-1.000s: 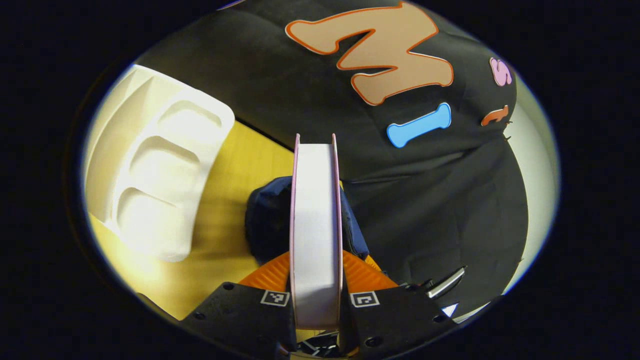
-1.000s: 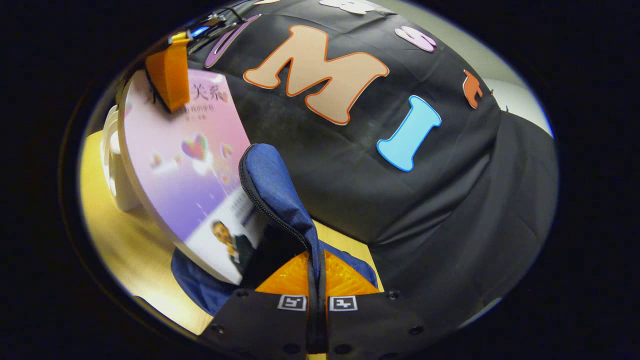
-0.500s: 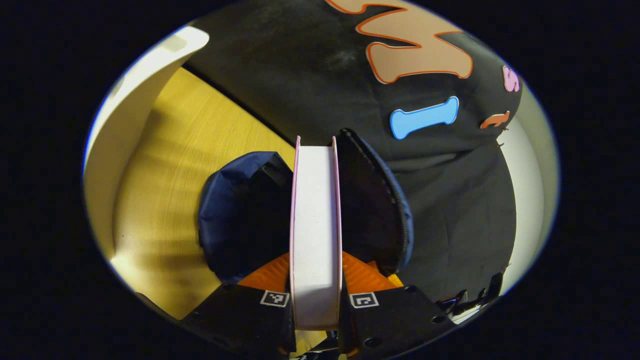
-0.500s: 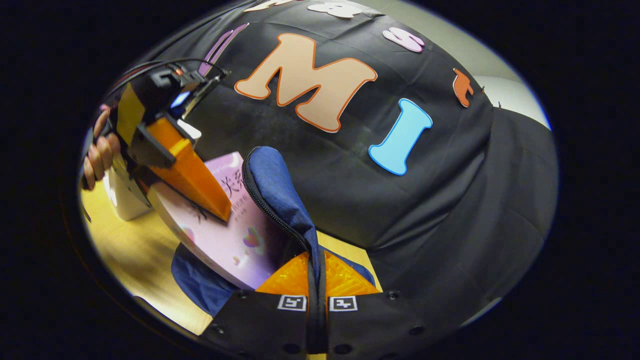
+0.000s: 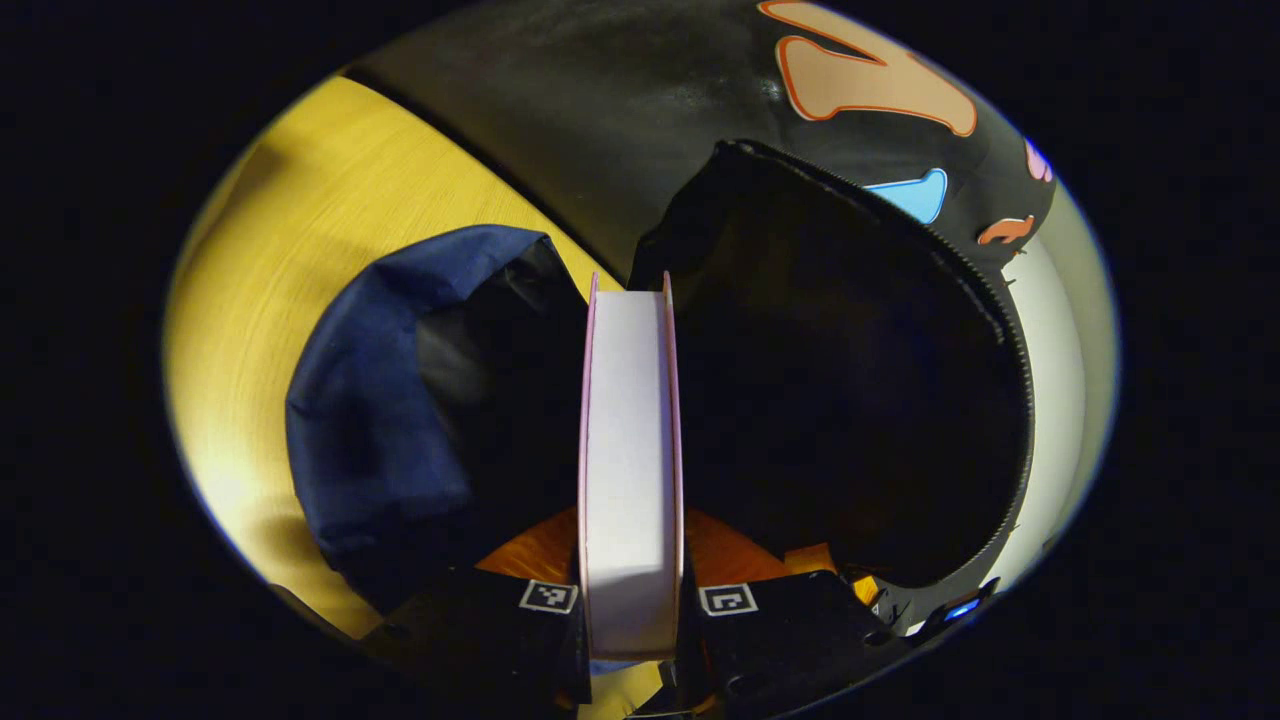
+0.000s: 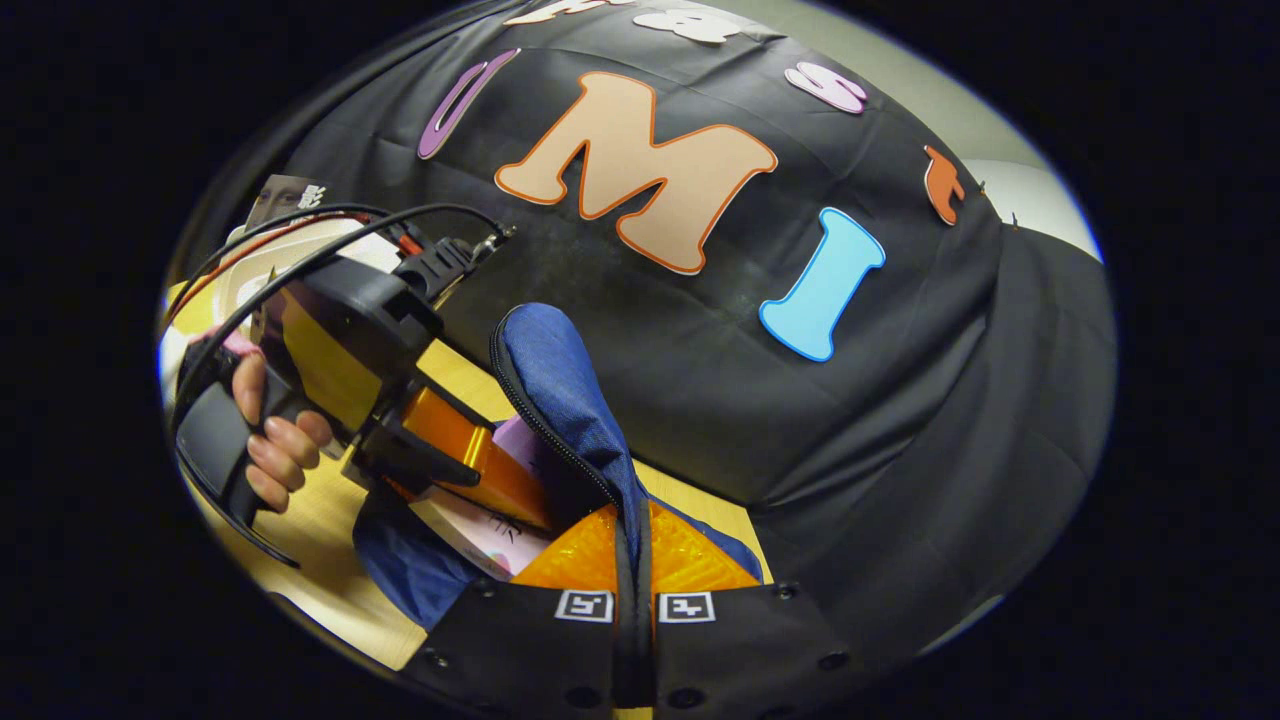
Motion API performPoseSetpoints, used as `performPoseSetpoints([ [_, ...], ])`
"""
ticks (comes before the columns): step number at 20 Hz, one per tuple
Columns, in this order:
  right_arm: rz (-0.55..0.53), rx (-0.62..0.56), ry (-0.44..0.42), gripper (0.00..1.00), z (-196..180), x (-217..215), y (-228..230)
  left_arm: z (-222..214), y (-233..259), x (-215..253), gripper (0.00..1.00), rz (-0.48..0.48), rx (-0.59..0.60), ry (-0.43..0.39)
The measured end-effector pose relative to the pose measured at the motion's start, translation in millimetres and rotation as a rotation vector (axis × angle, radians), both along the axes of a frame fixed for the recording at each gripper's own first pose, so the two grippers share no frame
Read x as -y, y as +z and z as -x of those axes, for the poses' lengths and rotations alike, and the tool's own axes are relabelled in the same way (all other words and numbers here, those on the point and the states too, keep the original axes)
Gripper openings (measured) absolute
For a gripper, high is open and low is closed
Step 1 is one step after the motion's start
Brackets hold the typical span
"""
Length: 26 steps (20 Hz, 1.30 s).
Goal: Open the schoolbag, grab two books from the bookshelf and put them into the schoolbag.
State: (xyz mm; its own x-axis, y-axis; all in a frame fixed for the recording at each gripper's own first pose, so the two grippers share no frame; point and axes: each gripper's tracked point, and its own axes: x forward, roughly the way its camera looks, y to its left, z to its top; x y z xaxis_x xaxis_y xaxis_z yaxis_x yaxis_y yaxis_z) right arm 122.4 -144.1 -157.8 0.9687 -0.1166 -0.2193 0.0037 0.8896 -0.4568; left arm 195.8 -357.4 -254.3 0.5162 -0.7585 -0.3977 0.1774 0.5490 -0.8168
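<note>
My left gripper [image 5: 632, 570] is shut on a pink-covered book [image 5: 630, 450], seen edge-on with its white page block toward the camera. The book points down into the open mouth of the blue schoolbag [image 5: 370, 400], whose dark lining spreads on both sides of it. My right gripper [image 6: 634, 560] is shut on the bag's zippered flap [image 6: 560, 400] and holds it upright. In the right gripper view the left gripper [image 6: 470, 470], held by a hand [image 6: 275, 440], sits low at the bag's opening with the pink book [image 6: 490, 525] mostly sunk inside.
The bag rests on a yellow wooden table [image 5: 300, 230]. A white bookshelf [image 6: 250, 270] with another book stands behind the left gripper's hand in the right gripper view. Cables [image 6: 300, 225] arch over the left gripper. The black cloth wall is close behind the bag.
The left gripper has gone down with the book into the bag's mouth; the bag looms larger and the white shelf has slid out of its view. The right gripper keeps holding the flap up.
</note>
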Motion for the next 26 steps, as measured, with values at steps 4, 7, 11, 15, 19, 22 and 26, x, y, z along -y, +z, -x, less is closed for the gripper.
performPoseSetpoints([
  [4,-0.001,-0.006,-0.002,0.00,-1,0,-2,-10,-6,-9,0.35,-0.050,0.007,0.055],
  [7,-0.002,-0.012,-0.006,0.00,0,3,-5,0,-11,-24,0.59,-0.174,0.028,0.046],
  [11,-0.006,-0.014,-0.013,0.03,1,4,-5,17,-1,-53,0.95,-0.332,0.092,0.037],
  [15,-0.019,-0.024,-0.017,0.00,1,5,-8,41,30,-76,0.95,-0.396,0.141,0.032],
  [19,-0.031,-0.024,-0.021,0.06,1,6,-9,67,59,-107,0.95,-0.498,0.209,0.032],
  [22,-0.035,-0.030,-0.022,0.06,0,5,-11,84,93,-132,0.95,-0.542,0.252,0.053],
  [26,-0.023,-0.042,-0.017,0.03,-4,1,-17,101,146,-176,0.95,-0.559,0.262,0.124],
])
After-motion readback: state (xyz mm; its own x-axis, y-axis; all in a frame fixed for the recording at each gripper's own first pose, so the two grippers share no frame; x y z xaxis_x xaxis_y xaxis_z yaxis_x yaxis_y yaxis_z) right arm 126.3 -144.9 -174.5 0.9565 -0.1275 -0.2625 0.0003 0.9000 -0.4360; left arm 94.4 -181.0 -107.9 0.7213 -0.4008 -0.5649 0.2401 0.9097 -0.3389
